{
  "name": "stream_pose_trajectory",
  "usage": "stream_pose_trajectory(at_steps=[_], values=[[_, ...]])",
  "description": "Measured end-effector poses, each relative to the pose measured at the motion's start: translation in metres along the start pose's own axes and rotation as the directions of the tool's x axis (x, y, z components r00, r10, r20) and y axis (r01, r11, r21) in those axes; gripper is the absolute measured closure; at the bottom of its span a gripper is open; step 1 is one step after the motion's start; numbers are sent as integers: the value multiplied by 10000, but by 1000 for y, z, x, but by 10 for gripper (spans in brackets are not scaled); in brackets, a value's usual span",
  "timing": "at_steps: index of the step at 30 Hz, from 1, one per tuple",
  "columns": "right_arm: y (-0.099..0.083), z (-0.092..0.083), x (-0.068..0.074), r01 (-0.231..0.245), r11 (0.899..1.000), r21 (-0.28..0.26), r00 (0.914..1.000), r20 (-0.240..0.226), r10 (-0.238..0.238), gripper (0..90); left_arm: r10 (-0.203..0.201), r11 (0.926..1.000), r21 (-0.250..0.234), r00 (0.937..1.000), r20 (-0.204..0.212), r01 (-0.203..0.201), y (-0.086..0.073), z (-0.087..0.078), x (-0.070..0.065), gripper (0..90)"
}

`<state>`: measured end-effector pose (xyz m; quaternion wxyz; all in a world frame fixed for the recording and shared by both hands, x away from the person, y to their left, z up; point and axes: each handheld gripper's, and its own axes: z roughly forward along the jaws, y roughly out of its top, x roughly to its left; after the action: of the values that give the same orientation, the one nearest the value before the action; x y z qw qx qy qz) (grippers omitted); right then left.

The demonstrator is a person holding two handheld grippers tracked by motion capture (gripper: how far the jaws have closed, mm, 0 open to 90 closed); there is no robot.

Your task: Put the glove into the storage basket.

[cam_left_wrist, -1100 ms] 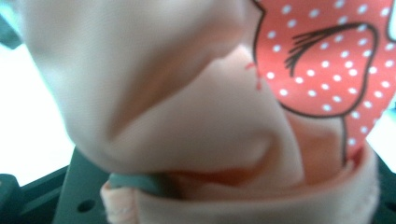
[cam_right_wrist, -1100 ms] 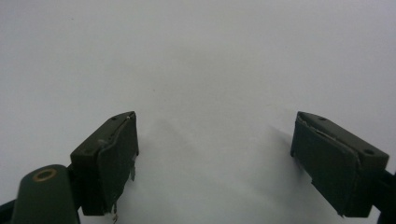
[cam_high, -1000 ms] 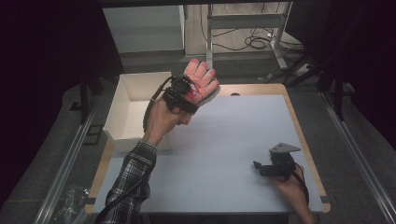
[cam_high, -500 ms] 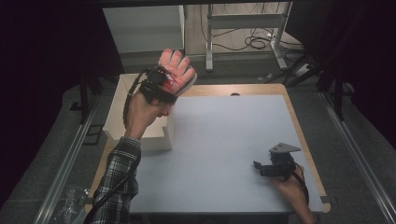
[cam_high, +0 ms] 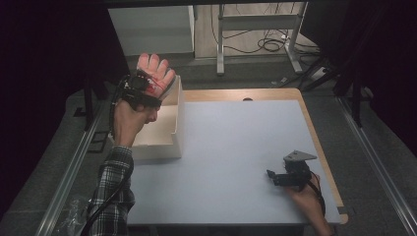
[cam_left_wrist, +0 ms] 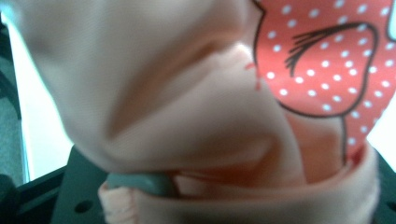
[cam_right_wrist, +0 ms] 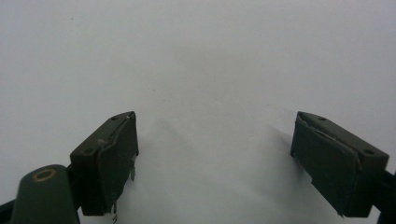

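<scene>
High view: left gripper (cam_high: 147, 84) fingers pinch a pink glove (cam_high: 156, 73) above the box (cam_high: 167, 132) at 10 o'clock; right gripper (cam_high: 278, 177) fingers spread, resting on the surface (cam_high: 236, 147) at 4 o'clock.

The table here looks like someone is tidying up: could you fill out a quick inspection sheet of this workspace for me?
Surface: pale table top with a wooden edge, bare in the middle.
Job's things: pink glove with a red dotted patch, held up above the white box at the table's left side.
Clutter: nothing seen.
Grippers: left claw shut on the glove; right claw open, resting low on the table, nothing between its jaws.
Cables: one trails from the left claw along the plaid sleeve; loose cables lie on the floor behind.
Surroundings: dark room, metal frame legs beyond the table.
</scene>
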<state>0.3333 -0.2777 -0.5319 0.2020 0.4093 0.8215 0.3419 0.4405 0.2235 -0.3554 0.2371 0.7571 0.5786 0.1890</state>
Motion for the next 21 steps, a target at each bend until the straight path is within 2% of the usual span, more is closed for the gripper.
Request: stream_pose_trajectory(at_steps=[3, 8, 18, 21], values=[[0, 0, 0, -6, 10000, 2, 10000, 2, 6, 150, -230, 9996, 156, 9997, -108, 232, -5, 12, 7, 364], [0, 0, 0, -4, 10000, -1, 10000, 7, 4, 150, -532, 9981, 291, 9985, -157, 537, -9, 34, 11, 361], [0, 0, 0, -16, 10000, 0, 10000, 3, 16, 150, -816, 9931, 831, 9965, -197, 829, -15, 81, 7, 356], [0, 0, 0, -13, 10000, -2, 10000, 1, 13, 150, -845, 9896, 1147, 9961, -246, 867, -16, 95, 5, 352]])
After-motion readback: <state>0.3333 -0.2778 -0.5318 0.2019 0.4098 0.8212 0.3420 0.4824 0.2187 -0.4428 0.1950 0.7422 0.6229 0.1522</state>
